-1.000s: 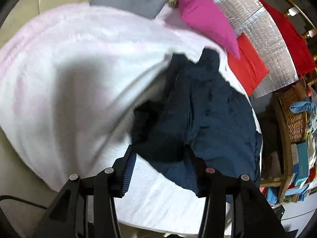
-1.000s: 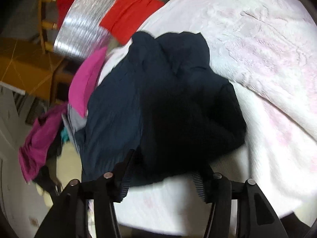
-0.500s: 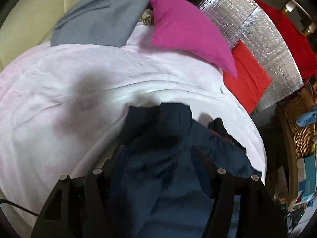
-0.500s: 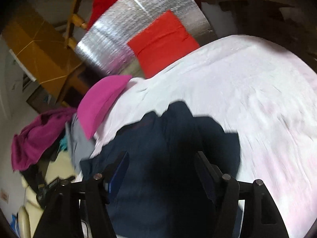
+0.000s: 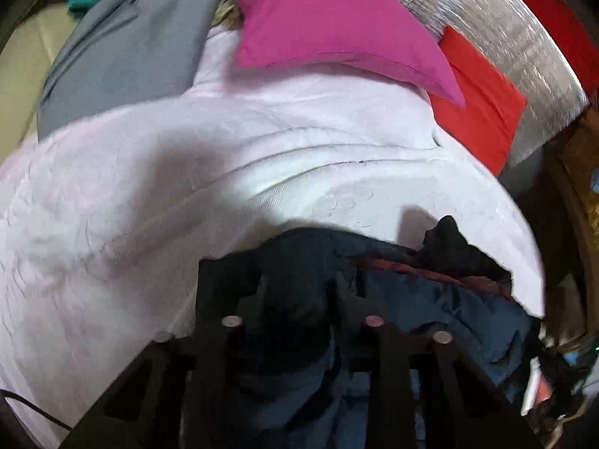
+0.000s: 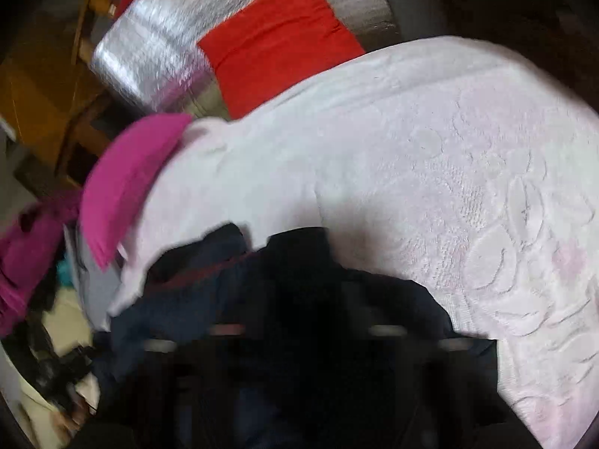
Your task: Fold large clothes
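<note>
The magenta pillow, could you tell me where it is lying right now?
In the left wrist view the magenta pillow lies at the top, on the white blanket's far edge, between the grey garment and the red cushion.

Navy garment (image 5: 441, 299), pale pink embossed blanket (image 6: 468, 187), magenta pillow (image 5: 329, 26).

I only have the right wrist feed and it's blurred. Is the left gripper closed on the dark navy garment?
Observer: Yes. In the left wrist view the left gripper has just closed on a bunched fold of the dark navy garment.
Operator: Anything at the far left of the bed? My view cuts off there.
Observer: A grey garment lies beside the magenta pillow, overlapping the pale pink blanket.
Operator: Right gripper?
Observer: The right gripper is too dark and blurred to make out clearly; navy fabric covers it, and its jaws have just closed too.
</note>
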Demonstrator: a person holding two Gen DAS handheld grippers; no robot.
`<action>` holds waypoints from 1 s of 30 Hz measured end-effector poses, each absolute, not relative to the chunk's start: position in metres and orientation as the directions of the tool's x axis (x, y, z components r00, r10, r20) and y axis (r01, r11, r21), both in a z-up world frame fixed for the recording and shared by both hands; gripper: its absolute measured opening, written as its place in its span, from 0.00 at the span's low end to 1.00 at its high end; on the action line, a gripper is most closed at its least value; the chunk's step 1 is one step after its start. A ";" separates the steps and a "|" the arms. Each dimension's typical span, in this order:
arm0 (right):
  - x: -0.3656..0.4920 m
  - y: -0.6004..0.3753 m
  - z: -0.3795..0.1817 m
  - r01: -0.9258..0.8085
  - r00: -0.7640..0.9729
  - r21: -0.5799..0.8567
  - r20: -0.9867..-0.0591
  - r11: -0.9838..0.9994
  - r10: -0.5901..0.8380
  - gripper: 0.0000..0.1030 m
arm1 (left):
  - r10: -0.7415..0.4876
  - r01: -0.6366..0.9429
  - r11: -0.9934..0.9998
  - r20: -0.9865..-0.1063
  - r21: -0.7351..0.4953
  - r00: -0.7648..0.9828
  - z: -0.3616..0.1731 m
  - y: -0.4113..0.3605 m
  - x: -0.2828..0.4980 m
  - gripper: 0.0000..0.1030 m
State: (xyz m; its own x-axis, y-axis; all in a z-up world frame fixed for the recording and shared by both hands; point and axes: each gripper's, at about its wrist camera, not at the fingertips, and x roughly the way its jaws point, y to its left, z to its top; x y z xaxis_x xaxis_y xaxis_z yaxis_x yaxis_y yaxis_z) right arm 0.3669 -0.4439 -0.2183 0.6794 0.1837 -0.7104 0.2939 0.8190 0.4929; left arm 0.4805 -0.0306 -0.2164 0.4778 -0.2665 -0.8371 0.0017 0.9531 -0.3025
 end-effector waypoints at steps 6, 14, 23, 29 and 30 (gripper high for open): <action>0.359 -0.443 -0.191 0.298 0.771 0.426 -0.635 0.854 0.048 0.17 | -0.267 0.087 0.959 -0.761 -0.269 0.591 -0.183 -0.050 0.480 0.18; 0.373 -0.475 -0.241 0.421 0.734 0.512 -0.677 0.749 0.050 0.18 | -0.149 0.023 0.987 -0.853 -0.159 0.500 -0.236 -0.059 0.509 0.34; 0.332 -0.462 -0.193 0.362 0.817 0.527 -0.576 0.769 0.011 0.62 | -0.149 -0.076 0.963 -0.748 -0.257 0.646 -0.183 -0.016 0.466 0.56; 0.304 -0.404 -0.162 0.227 0.844 0.428 -0.535 0.875 0.043 0.62 | -0.150 0.047 0.986 -0.719 -0.162 0.678 -0.163 -0.042 0.411 0.66; 0.302 -0.397 -0.162 0.218 0.840 0.420 -0.540 0.881 0.050 0.62 | -0.141 0.063 0.989 -0.728 -0.133 0.671 -0.166 -0.049 0.403 0.70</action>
State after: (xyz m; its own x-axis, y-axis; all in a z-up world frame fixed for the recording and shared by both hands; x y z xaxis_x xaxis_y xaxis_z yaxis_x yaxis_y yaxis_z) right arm 0.3022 -0.3966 -0.1624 0.8403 0.0497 -0.5398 0.2177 0.8810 0.4200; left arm 0.4029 -0.0488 -0.1655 0.6706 -0.1408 -0.7283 0.0634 0.9891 -0.1328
